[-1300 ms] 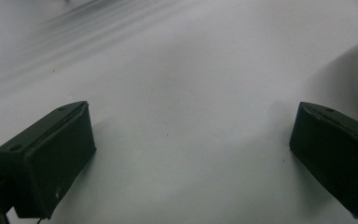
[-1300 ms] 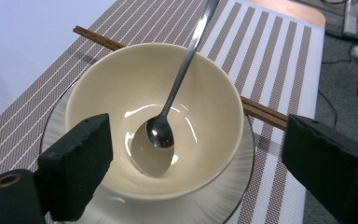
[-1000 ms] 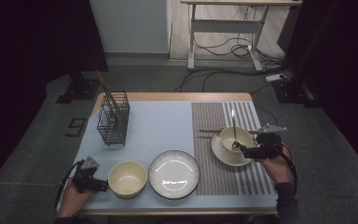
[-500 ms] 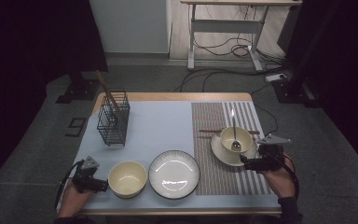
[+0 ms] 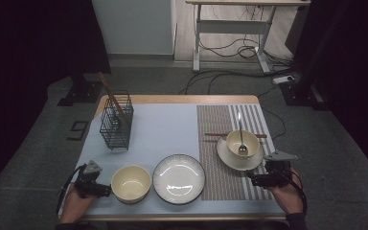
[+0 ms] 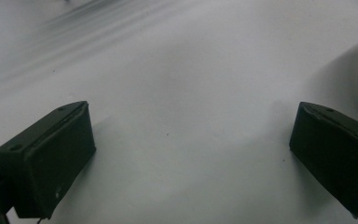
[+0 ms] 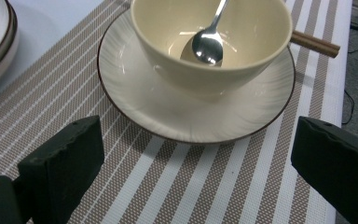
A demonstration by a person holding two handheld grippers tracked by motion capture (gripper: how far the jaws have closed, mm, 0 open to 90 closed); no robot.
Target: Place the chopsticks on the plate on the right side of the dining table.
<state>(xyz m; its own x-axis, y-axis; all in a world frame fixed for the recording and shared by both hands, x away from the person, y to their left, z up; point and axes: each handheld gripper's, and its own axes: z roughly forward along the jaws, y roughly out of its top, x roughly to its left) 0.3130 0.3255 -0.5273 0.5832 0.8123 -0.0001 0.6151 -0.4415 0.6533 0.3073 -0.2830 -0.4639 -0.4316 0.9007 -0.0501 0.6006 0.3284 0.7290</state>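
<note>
— Where's the right hand-held gripper [image 5: 255, 178] at the moment?

— Low over the striped mat [image 5: 220, 182], near the front edge of the worktop [image 5: 172, 125]. Its jaws are spread wide with nothing between them. Just beyond them sits a saucer [image 7: 144, 100] with a cream bowl [image 7: 256, 56] on it, and a spoon [image 7: 208, 44] rests inside that bowl, handle leaning on the far rim.

— Touching the saucer?

— No, just short of it. Behind the bowl a pair of brown chopsticks [image 7: 314, 44] lies across the mat, partly hidden by the bowl.

— And the left hand-held gripper [image 5: 106, 190]?

— Also released, jaws apart over bare pale worktop, empty. It lies at the front left corner, pointing at a second cream bowl [image 5: 131, 183], very close to its side; whether it touches, I can't tell.

— What else is out?

— A white plate [image 5: 179, 178] with a dark rim lies between that bowl and the mat. Farther back on the left stands a black wire basket [image 5: 117, 125] with a brown stick poking out of it.
</note>
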